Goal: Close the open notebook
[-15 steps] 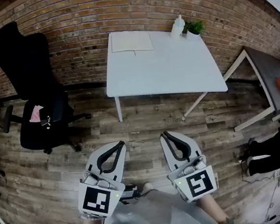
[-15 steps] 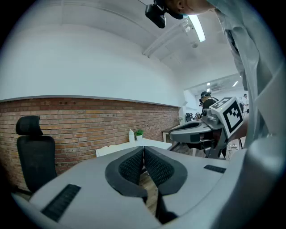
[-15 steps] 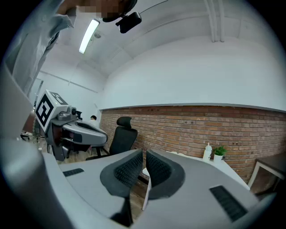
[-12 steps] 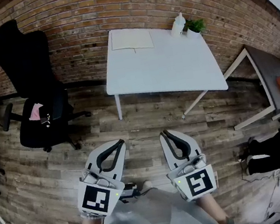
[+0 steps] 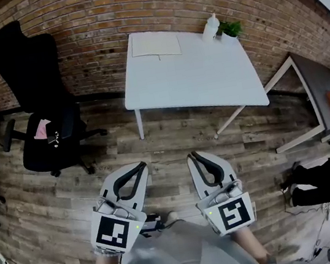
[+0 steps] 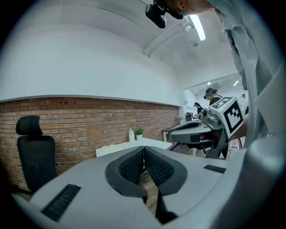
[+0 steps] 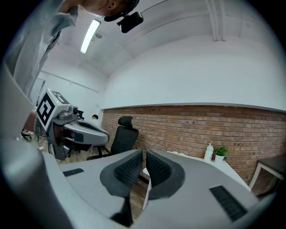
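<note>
Little has moved since the earlier frame: both grippers sit marginally higher in the head view, a shade closer to the white table (image 5: 194, 83), and nothing on the table has shifted.

Left gripper (image 5: 142, 165): jaws fully together, nothing between the pads, confirmed in its own view (image 6: 144, 153). Right gripper (image 5: 192, 155): likewise closed and empty (image 7: 144, 157). Both are held roughly level over the plank floor, well short of the table's near edge.

Notebook (image 5: 155, 44): lies flat and spread on the table's far left corner, on the side by the brick wall. Its long axis runs along the table's far edge, across the line of approach. The fold is too small to make out.

Governing relation: the notebook lies straight ahead of the grippers and beyond the table's full depth, roughly on the line between the two. Neither gripper is plainly nearer. In my judgement the task stands at approach only; the person must come up to the table before either jaw can get under a cover edge.
</note>
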Motion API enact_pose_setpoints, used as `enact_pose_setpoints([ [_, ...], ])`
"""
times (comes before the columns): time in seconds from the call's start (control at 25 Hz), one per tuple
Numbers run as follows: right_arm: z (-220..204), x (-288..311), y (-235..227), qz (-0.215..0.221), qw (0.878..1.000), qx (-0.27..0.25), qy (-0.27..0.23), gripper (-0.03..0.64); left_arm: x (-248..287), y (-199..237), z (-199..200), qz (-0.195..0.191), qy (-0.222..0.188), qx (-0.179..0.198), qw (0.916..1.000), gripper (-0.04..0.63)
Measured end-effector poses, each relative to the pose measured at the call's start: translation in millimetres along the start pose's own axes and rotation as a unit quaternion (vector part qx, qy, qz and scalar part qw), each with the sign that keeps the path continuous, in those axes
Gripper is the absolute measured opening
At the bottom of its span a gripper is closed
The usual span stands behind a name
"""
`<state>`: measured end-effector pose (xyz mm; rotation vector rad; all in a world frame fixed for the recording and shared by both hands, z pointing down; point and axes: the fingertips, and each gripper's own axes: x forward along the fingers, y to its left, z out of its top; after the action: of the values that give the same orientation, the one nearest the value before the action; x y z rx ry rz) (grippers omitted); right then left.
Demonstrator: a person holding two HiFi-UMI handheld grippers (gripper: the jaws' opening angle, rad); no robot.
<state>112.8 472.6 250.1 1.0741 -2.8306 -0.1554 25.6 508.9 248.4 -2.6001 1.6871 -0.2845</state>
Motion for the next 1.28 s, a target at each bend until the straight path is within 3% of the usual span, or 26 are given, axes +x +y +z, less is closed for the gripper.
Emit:
enact_pose_setpoints([
  [1.0,-13,-35,-52,0.020,0.999,-0.004,-0.031,0.055,38,-51,12,0.037,-0.006,-0.002,0.9993,0.019],
  [1.28,-16,-23,-71,0.013,0.999,0.003,-0.032,0.057,57,-42,15,0.038,-0.005,0.002,0.9993,0.018],
])
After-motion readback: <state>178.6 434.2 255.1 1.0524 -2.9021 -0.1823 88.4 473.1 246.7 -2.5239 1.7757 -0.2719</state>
